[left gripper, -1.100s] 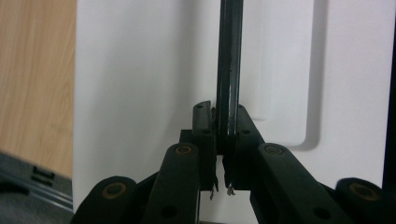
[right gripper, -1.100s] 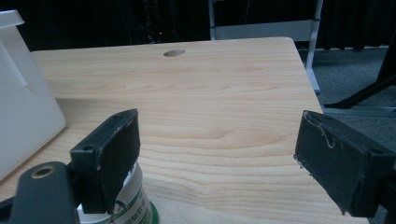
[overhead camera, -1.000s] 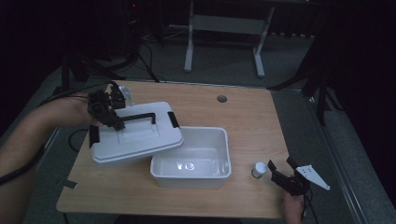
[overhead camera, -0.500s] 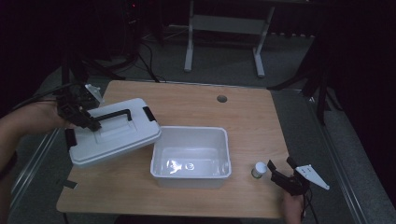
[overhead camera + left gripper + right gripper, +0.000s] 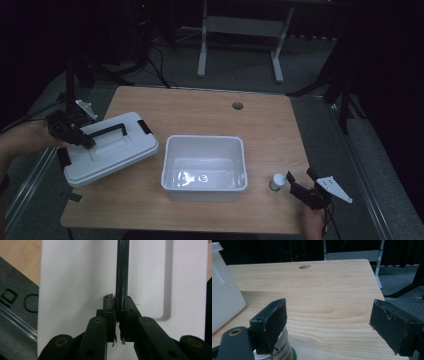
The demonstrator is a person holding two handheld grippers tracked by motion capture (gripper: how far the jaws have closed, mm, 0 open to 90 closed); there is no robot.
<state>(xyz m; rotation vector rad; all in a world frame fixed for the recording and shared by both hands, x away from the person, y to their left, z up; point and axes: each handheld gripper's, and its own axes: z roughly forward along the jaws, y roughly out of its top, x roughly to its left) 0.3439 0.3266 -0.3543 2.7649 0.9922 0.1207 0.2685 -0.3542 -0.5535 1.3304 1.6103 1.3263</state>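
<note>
Your left hand-held gripper (image 5: 75,135) is clenched on the black handle (image 5: 107,132) of the white lid (image 5: 112,152), which lies at the bench's (image 5: 200,110) left edge, beside the open white box (image 5: 205,167). Your right hand-held gripper (image 5: 300,184) is released, just beside a small jar (image 5: 277,181).

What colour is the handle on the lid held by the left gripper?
Black, on the white plastic lid's handle; clearest in the left gripper view.
</note>
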